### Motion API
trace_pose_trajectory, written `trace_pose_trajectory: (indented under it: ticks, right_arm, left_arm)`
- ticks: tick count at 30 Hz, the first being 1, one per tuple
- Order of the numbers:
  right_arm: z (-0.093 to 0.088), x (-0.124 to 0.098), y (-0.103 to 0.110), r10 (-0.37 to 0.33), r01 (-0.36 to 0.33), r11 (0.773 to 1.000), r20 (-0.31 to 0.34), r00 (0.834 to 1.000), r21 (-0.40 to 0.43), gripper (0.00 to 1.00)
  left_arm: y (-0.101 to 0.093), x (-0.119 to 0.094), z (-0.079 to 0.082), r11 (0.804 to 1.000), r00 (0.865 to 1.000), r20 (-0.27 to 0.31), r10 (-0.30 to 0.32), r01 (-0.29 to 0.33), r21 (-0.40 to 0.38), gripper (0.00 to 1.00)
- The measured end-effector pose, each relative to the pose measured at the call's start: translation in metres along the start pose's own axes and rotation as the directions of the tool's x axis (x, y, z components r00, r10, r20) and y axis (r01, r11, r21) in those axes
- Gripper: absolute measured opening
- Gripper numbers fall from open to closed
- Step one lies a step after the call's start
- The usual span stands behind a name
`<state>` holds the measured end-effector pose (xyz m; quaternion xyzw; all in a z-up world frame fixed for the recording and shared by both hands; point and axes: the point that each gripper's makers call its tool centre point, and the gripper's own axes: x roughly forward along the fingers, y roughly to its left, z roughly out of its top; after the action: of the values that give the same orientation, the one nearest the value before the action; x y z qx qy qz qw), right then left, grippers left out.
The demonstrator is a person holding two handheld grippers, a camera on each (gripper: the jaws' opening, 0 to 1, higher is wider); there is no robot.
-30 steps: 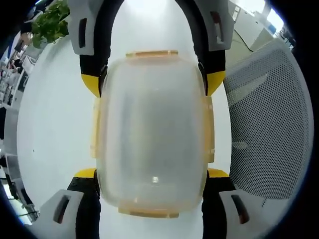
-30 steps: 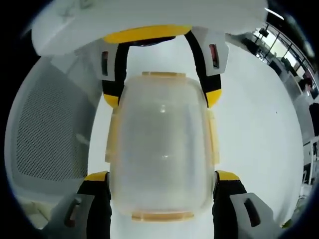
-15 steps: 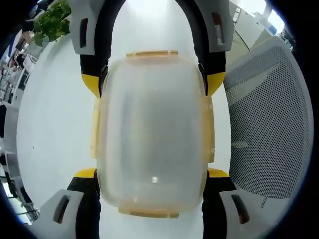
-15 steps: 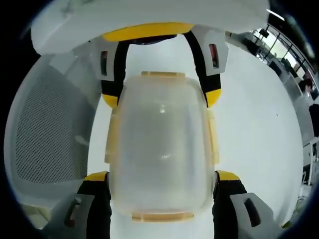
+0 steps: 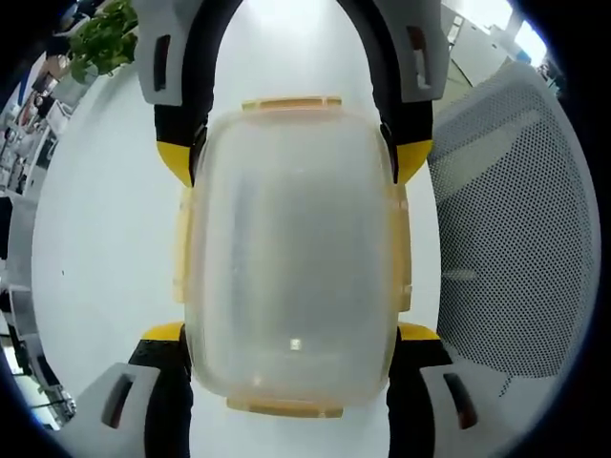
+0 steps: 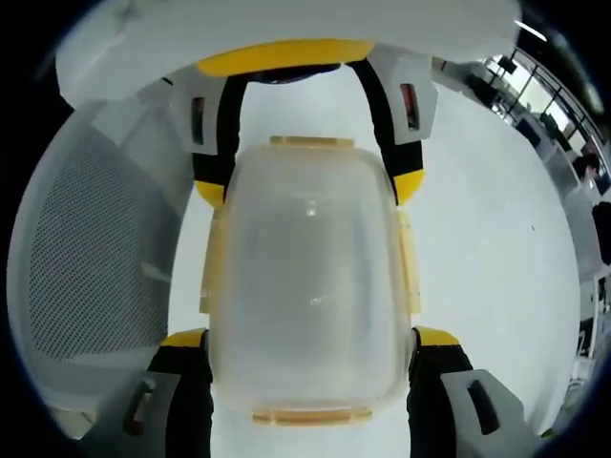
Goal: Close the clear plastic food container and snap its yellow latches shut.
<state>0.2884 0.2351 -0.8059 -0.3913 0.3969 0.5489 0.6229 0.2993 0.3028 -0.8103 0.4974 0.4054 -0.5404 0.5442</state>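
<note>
The clear plastic food container (image 5: 291, 258) sits on the white counter (image 5: 105, 229), caught between the two tools, each pressing on an opposite end. In the left gripper view, the left hand-held gripper (image 5: 291, 334) rises from the bottom with its yellow-tipped jaws set wide, flanking the near end of the box, while the right hand-held gripper (image 5: 294, 162) reaches in from the top and brackets the far end the same way. The right gripper view shows the mirror of this: the right hand-held gripper (image 6: 310, 339) below, the left hand-held gripper (image 6: 307, 186) above.

The lid looks seated flat on the base, so the closing part seems done. The yellow latches (image 5: 291, 102) along the four edges appear to lie close against the rim, though through the frosted plastic I cannot tell whether each one has clicked home. My guess is that the task is near its end, with only a final press or check of the latches left.

A grey mesh office chair (image 5: 516, 239) stands just beside the counter, and a potted plant (image 5: 100, 38) sits far off.
</note>
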Motion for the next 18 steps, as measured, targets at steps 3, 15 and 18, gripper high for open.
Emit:
trace_pose_trajectory:
  ticks: [3, 15, 18]
  right_arm:
    - [0.002, 0.001, 0.0, 0.0, 0.0, 1.0, -0.003, 1.0, 0.0, 0.85]
    - [0.014, 0.006, -0.001, -0.005, 0.005, 1.0, 0.004, 1.0, 0.006, 0.85]
    - [0.018, 0.008, -0.002, -0.006, 0.006, 1.0, 0.004, 1.0, 0.008, 0.85]
  left_arm:
    - [0.0, 0.0, -0.002, 1.0, 1.0, -0.003, -0.001, 0.001, 0.001, 0.85]
    - [0.001, -0.003, -0.015, 1.0, 1.0, 0.002, -0.001, 0.001, 0.003, 0.85]
    - [0.001, -0.003, -0.019, 1.0, 1.0, 0.0, -0.001, 0.001, 0.005, 0.85]
